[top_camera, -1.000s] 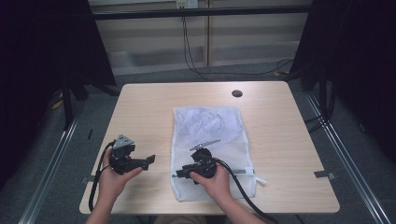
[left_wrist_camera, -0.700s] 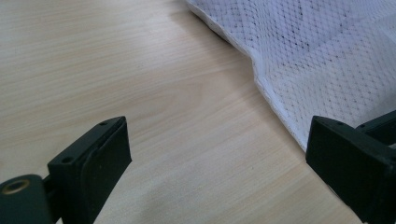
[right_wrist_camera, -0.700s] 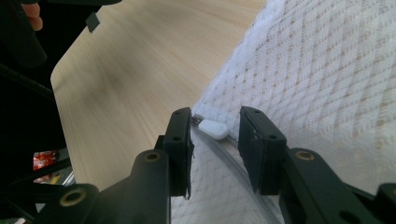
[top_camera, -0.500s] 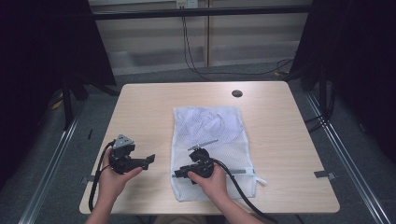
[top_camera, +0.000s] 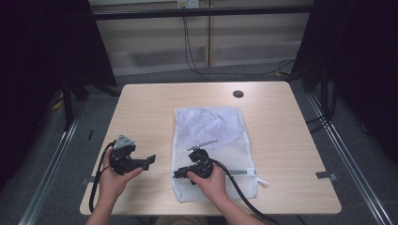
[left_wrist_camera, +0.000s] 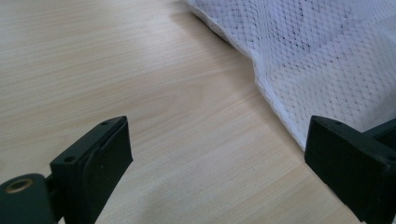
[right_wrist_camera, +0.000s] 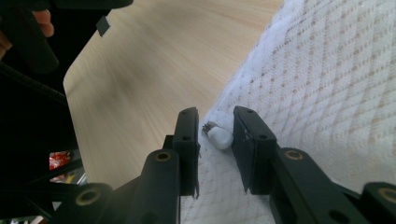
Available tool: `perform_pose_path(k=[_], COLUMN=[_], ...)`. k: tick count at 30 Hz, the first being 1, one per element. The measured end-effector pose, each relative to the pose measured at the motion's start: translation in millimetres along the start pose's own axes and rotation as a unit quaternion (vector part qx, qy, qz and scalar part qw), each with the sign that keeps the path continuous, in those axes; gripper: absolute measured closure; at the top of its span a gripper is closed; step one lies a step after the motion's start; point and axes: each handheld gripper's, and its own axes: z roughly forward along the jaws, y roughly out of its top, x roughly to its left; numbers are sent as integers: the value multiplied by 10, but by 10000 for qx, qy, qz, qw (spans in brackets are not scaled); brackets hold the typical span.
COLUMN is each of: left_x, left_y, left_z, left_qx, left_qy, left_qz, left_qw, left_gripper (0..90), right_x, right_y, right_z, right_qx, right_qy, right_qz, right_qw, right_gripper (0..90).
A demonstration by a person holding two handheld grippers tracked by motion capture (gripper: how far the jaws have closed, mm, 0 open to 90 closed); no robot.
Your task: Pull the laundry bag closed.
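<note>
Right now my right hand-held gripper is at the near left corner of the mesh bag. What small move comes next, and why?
Probably close the right hand-held gripper on the small white tab. Its jaws are narrowly apart with the tab between them at the edge of the mesh bag. The left hand-held gripper is wide open over bare table, beside the bag's edge.

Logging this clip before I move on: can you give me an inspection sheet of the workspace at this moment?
Surface: light wood table, bare apart from the bag and a dark round spot near the far edge.
Job's things: white mesh bag lying flat; small white zipper pull at its edge.
Clutter: nothing seen.
Grippers: left gripper open over bare wood beside the bag's edge; right gripper narrowly open, its jaws either side of the pull.
Cables: a black cable trails from each gripper toward the person.
Surroundings: dark curtains, grey floor, wall cables.
</note>
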Motion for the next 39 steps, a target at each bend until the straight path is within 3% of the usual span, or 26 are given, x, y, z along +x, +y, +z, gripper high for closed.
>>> perform_pose_path(k=[28, 39], left_x=[2, -33], left_y=[0, 4], left_z=[-4, -1], left_qx=[-30, 19], left_qy=[-21, -121], left_qz=[-58, -83], left_qw=[10000, 9999], left_gripper=[76, 76], right_x=[46, 56], right_y=[27, 45], right_z=[131, 49], right_qx=[224, 81], right_qy=[-113, -140], right_qz=[4, -13], right_qw=[9997, 9999], right_gripper=[823, 855])
